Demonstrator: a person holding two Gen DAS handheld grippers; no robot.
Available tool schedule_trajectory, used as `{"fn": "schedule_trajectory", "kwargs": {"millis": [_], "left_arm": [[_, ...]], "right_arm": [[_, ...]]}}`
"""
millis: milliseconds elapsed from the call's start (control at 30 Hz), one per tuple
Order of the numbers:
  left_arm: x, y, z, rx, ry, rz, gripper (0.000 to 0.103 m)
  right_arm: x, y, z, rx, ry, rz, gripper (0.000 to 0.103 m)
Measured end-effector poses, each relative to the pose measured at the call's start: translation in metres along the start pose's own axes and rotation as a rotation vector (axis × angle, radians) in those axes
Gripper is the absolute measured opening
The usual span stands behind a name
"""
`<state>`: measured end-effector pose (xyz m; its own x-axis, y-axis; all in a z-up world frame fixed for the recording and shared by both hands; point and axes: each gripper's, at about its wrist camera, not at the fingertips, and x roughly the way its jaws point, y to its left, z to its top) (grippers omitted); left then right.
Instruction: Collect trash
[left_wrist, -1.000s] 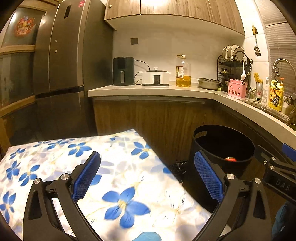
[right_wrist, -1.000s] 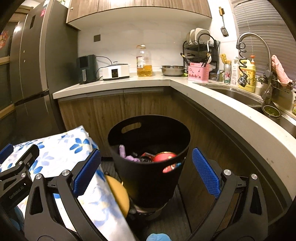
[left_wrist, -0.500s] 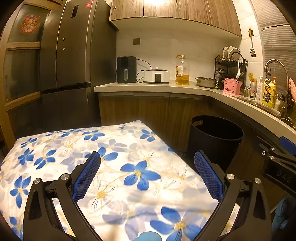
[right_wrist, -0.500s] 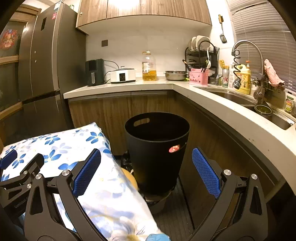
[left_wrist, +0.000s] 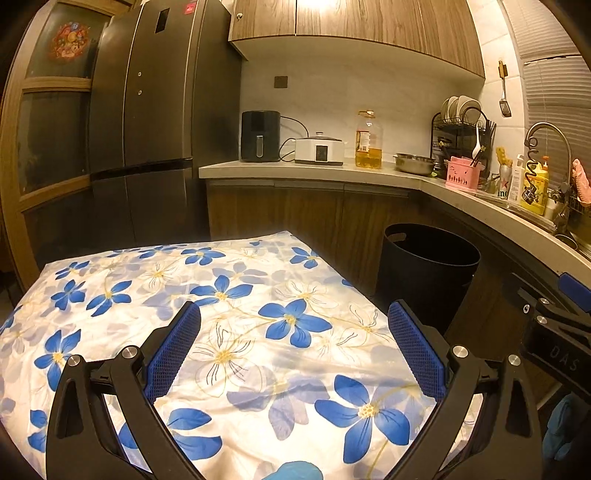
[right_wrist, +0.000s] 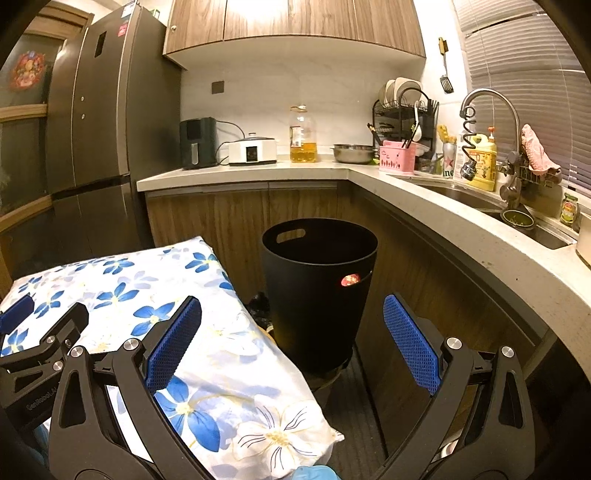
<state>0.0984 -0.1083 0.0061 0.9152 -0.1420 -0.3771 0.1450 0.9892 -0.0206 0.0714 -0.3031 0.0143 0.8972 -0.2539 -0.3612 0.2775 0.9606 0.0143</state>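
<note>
A black trash bin (right_wrist: 319, 291) stands on the floor by the wooden cabinets; something red shows through its side handle hole (right_wrist: 350, 279). The same bin (left_wrist: 428, 269) sits right of centre in the left wrist view. My left gripper (left_wrist: 293, 347) hovers open over the floral tablecloth (left_wrist: 207, 306) with nothing between its blue pads. My right gripper (right_wrist: 291, 341) is open too, empty, in front of the bin and above the table's right edge. The bin's contents are hidden from this height.
A table under the blue-flower cloth (right_wrist: 122, 295) fills the left. A curved counter (right_wrist: 461, 229) runs right with a sink, faucet (right_wrist: 491, 110), dish rack (right_wrist: 404, 110), oil bottle (right_wrist: 303, 136) and cooker (right_wrist: 253, 149). A dark fridge (left_wrist: 147, 140) stands at left.
Both grippers have pulled back and up from the bin, so it looks smaller and its inside is no longer visible. More of the tablecloth shows. Both stayed open.
</note>
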Motion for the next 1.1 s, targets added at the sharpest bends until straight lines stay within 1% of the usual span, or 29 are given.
{"fn": "schedule_trajectory", "kwargs": {"millis": [367,1100], "left_arm": [[-0.012,0.001,0.000,-0.009,-0.018,0.011,0.097],[-0.017,0.001,0.002,-0.007,-0.020,0.009,0.097]], "right_arm": [[-0.010,0.002,0.002,-0.001,-0.013,0.009,0.098],[-0.014,0.005,0.004,-0.006,-0.022,0.015,0.098]]}}
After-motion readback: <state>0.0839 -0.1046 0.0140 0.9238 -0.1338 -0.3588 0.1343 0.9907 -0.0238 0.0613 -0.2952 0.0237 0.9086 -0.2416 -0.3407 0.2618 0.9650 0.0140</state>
